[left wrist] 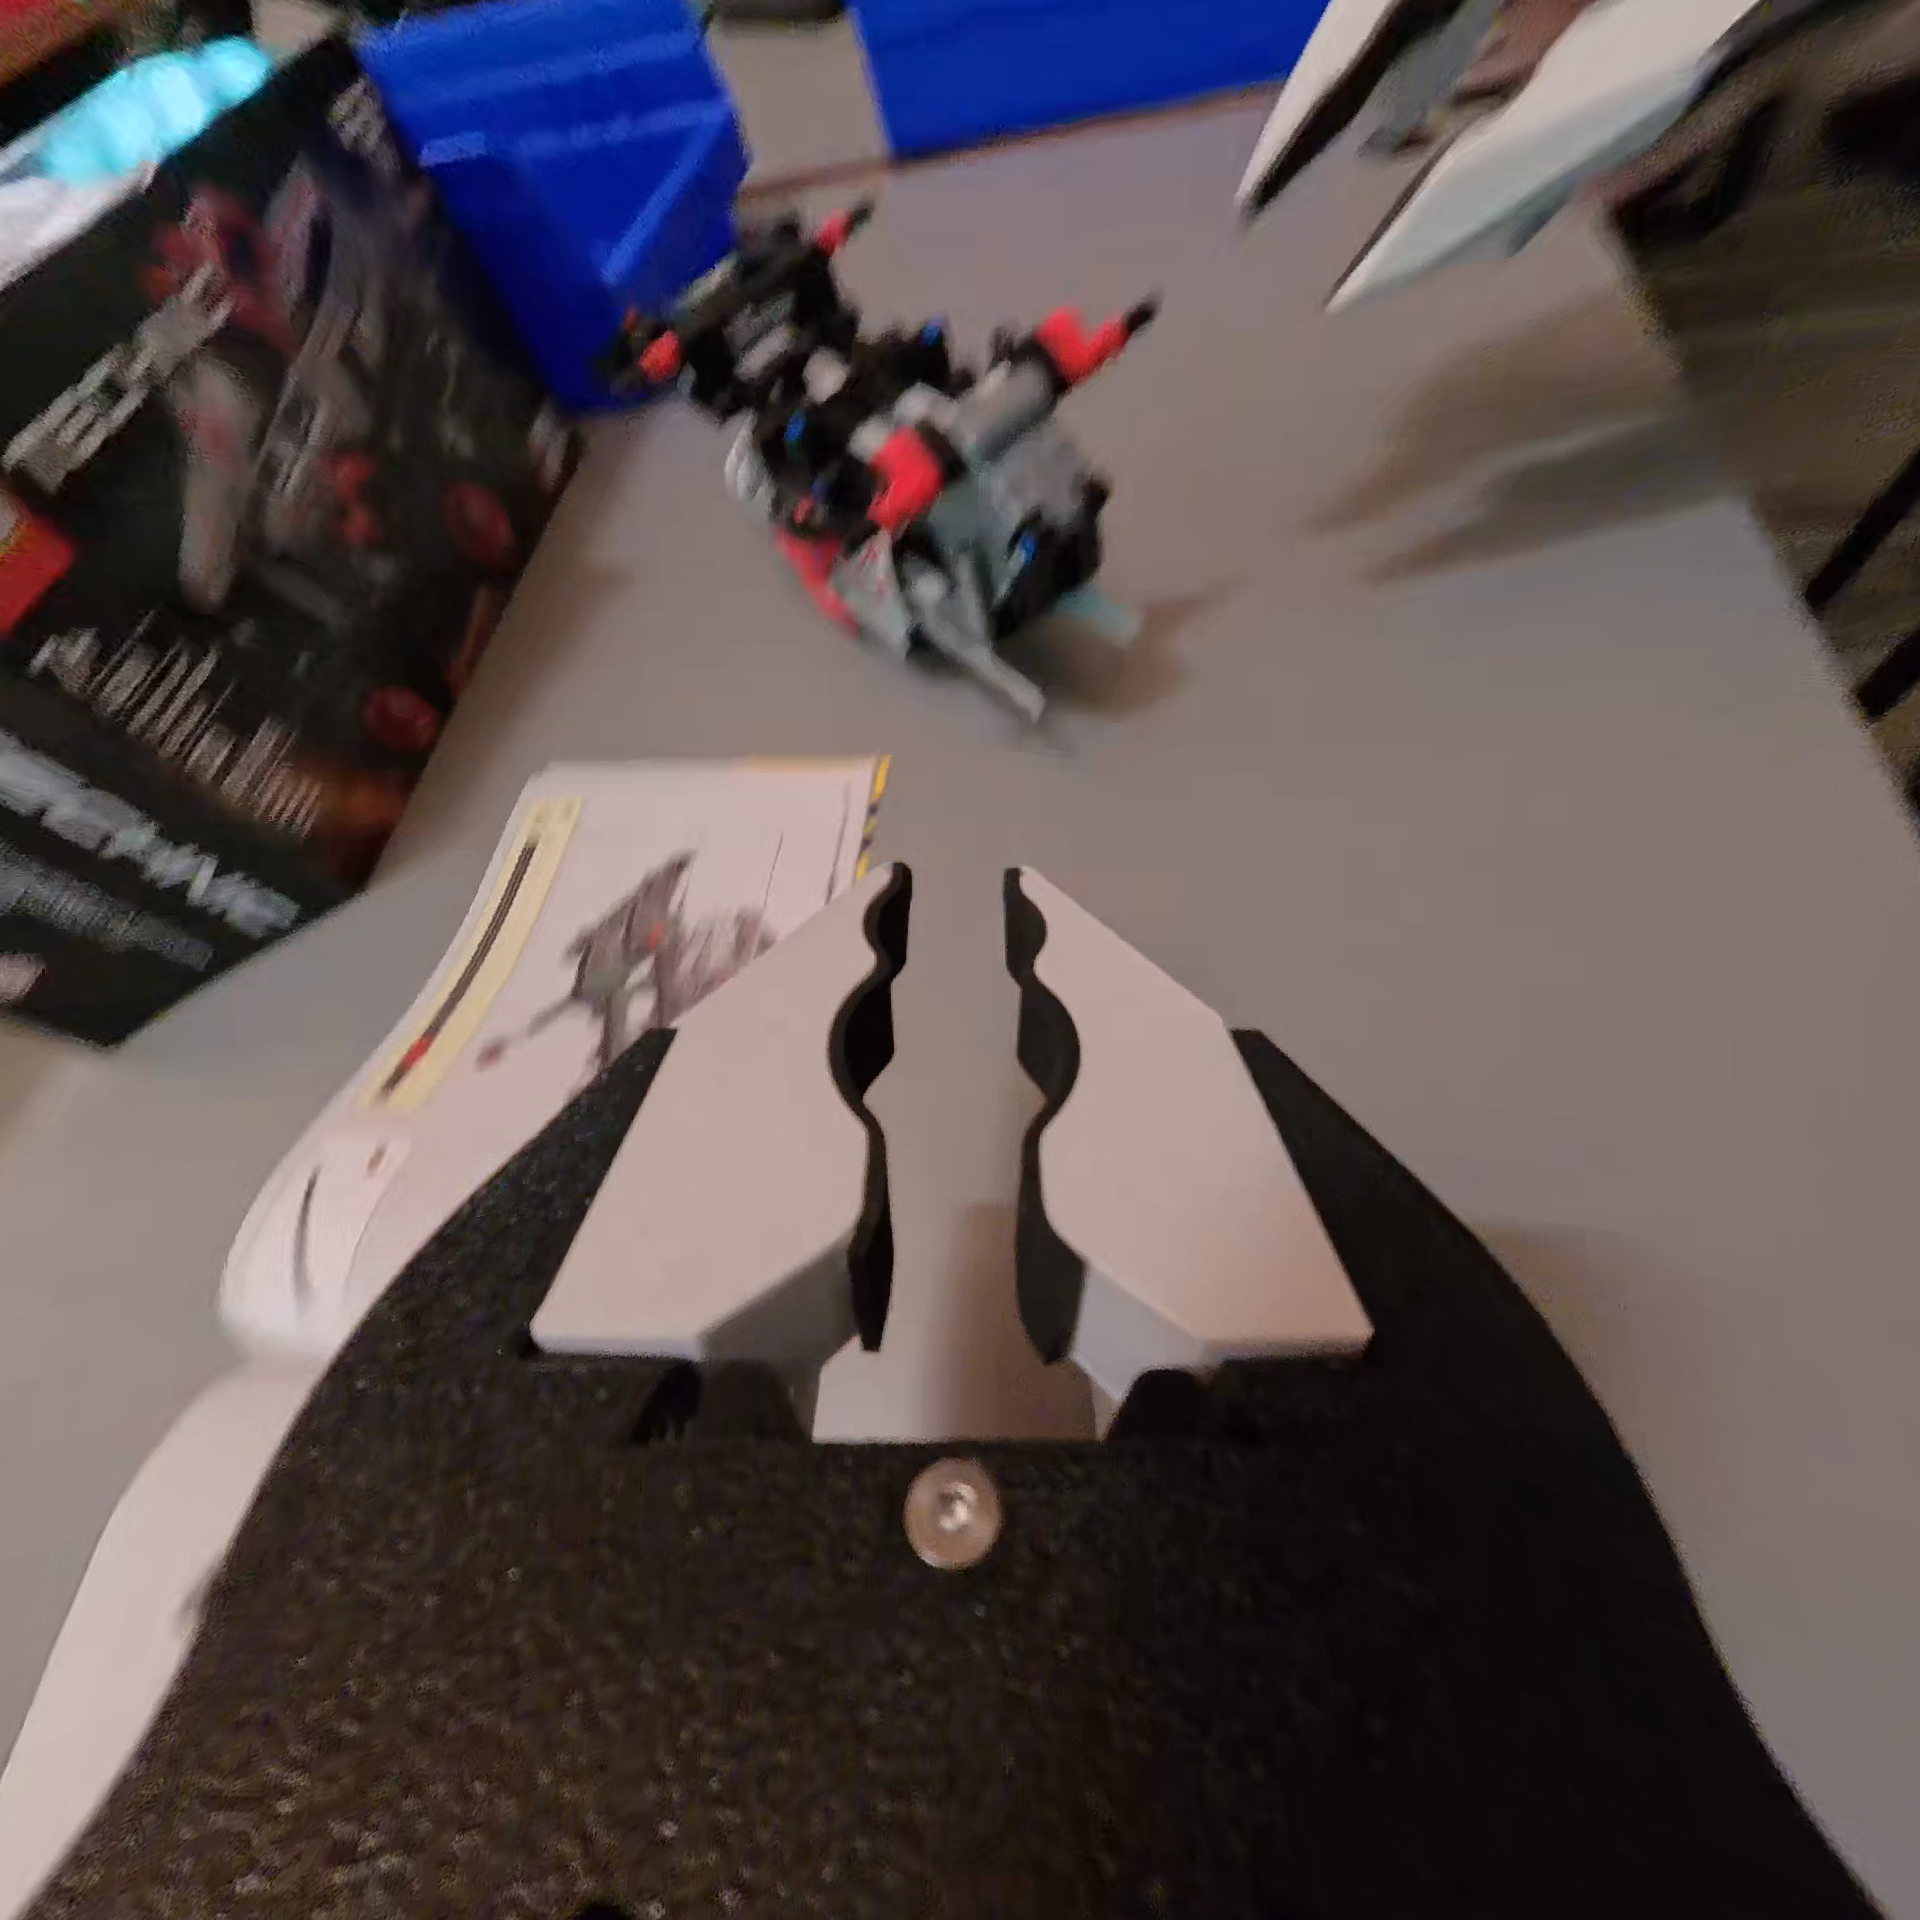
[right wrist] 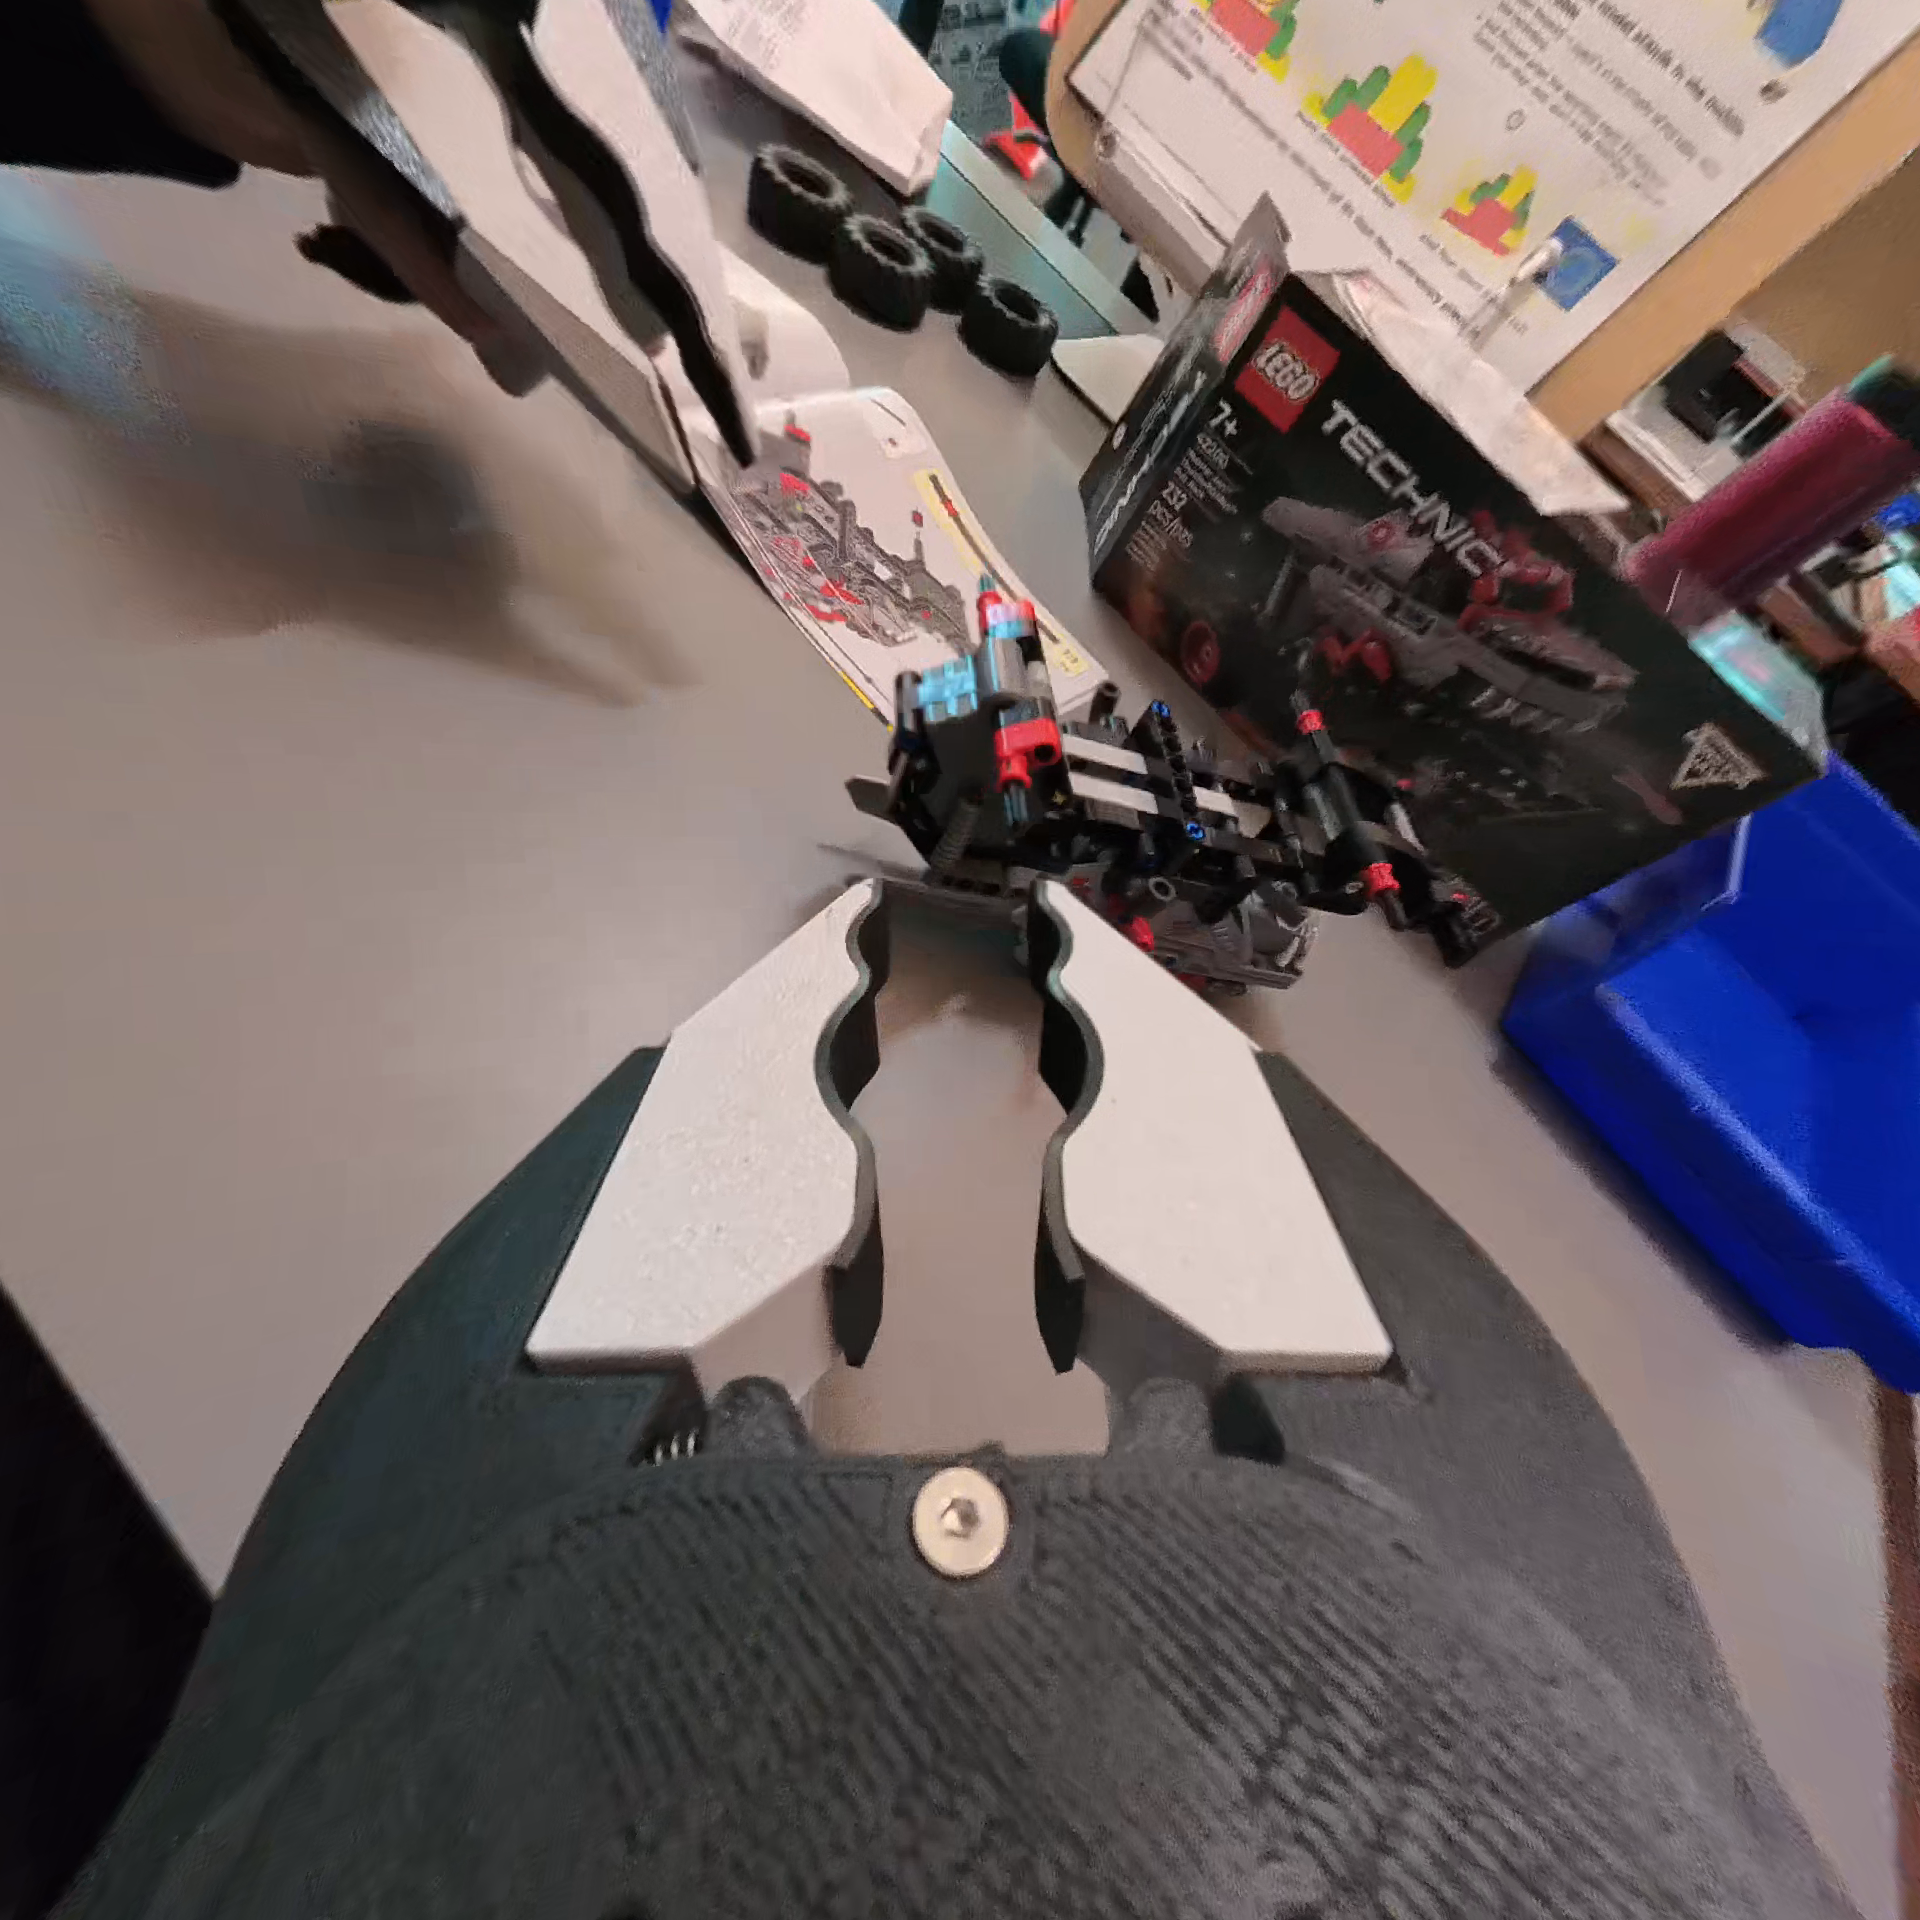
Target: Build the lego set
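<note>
Both tongs empty: left tongs (left wrist: 956,883) show a narrow gap between the grey fingers with nothing in it, hovering over the grey tabletop (left wrist: 1351,935) beside the white open instruction booklet (left wrist: 644,935); right tongs (right wrist: 956,904) are parted a bit wider, also holding nothing, tips just short of the model. Half-built black, grey and red lego vehicle assembly (right wrist: 1091,810) sits mid-tabletop, between the booklet and the black printed cardboard set box (right wrist: 1455,623), well ahead of the left tongs and right at the right tongs' tips. My read: between placements, mid-build, chassis done in part, wheels not on yet. Four black knobbly rubber tyres (right wrist: 904,260) lie loose at the far side of the tabletop, near a white paper bag (right wrist: 831,73). Next move likely needs the right tongs to steady or grab the assembly by a solid beam, not the thin protruding pins, while the left fetches the next part; left view is motion-blurred, so that one looks to be travelling. Containers: blue plastic open-front storage bin (right wrist: 1714,1091) beside the set box, inside hidden from this angle; in the left view the blue bin (left wrist: 571,177) shows a divider, and a second blue bin (left wrist: 1070,62) stands behind it; contents cannot be made out. Set box stands with its top flap open, contents not visible.
</note>
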